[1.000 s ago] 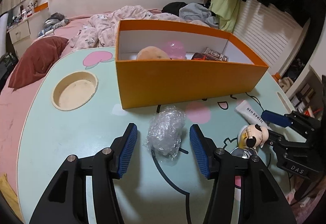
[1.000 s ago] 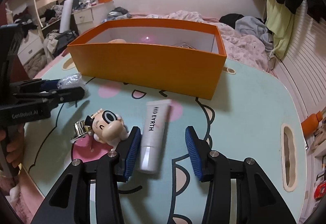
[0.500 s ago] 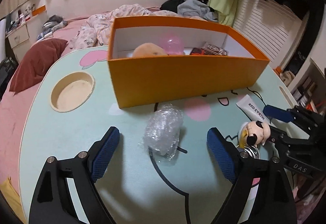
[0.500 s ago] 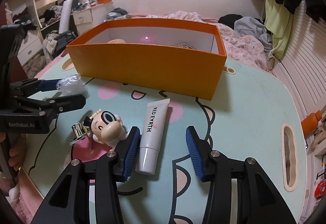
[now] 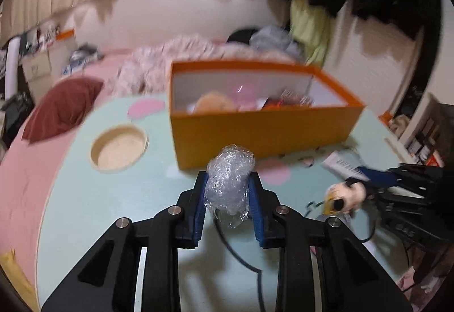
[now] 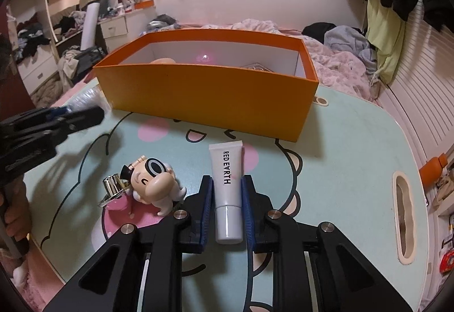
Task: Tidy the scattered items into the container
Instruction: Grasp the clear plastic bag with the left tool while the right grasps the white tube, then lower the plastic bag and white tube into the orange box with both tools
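The left gripper (image 5: 227, 190) is closing on a light, crushable plastic wad (image 5: 229, 180). The stiff, slippery tube (image 6: 227, 189) is clamped mid-body by the right gripper (image 6: 227, 193); a grip near the cap is judged safer.

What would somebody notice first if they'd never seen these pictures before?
Probably the big orange box standing open at the far side of the pale green cartoon table, with a few things already inside. In front of it, the left gripper is closing on a crumpled ball of clear plastic wrap, and the right gripper is clamped on a white tube. A small big-headed figurine lies just left of the tube.
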`<state>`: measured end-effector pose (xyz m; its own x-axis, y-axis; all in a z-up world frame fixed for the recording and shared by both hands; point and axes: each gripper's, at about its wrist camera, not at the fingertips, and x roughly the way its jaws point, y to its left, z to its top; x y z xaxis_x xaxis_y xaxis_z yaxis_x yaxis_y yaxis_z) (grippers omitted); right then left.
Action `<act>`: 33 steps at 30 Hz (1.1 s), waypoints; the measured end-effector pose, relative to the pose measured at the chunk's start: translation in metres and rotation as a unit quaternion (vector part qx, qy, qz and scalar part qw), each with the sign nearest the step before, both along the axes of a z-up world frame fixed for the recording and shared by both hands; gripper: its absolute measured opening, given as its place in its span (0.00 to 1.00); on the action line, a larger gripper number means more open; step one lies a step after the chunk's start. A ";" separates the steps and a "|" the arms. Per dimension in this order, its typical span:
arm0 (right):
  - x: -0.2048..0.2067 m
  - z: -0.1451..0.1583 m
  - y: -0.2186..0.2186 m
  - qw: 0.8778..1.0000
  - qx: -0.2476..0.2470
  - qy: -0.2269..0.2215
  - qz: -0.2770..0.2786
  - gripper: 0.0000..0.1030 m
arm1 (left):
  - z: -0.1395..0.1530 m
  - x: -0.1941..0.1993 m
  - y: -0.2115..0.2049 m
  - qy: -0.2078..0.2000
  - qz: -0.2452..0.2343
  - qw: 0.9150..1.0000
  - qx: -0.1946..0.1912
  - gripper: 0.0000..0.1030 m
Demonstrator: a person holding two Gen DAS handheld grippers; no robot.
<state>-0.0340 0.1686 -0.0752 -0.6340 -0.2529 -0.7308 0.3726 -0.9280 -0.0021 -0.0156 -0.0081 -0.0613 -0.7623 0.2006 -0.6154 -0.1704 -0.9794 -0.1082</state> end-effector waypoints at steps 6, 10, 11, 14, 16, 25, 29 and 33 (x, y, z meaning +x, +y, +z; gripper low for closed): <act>0.000 0.010 0.018 0.996 -0.093 -0.006 -0.015 0.18 | 0.002 -0.003 -0.001 0.003 -0.001 1.000 0.003 0.28; 0.003 0.033 0.020 0.988 -0.151 -0.005 0.013 0.18 | 0.002 -0.006 -0.001 -0.002 0.003 1.000 -0.002 0.28; 0.003 0.039 0.018 0.989 -0.148 0.003 0.016 0.18 | 0.003 -0.007 0.000 -0.005 0.004 1.000 -0.005 0.28; -0.001 0.061 0.011 0.990 -0.134 0.033 0.020 0.18 | 0.011 -0.013 0.005 -0.019 -0.018 0.999 0.022 0.28; -0.008 0.075 0.007 0.990 -0.135 0.047 0.021 0.18 | 0.027 -0.016 0.010 -0.011 -0.032 0.999 0.028 0.28; -0.068 0.115 -0.019 0.987 -0.128 0.098 -0.004 0.18 | 0.092 -0.078 0.013 0.055 -0.013 0.998 0.007 0.28; -0.090 0.097 -0.020 0.982 -0.166 0.088 -0.010 0.19 | 0.068 -0.106 0.008 0.049 -0.002 0.999 0.019 0.28; -0.092 0.081 -0.021 0.984 -0.153 0.093 -0.017 0.19 | 0.043 -0.113 0.006 0.030 -0.013 0.999 0.029 0.28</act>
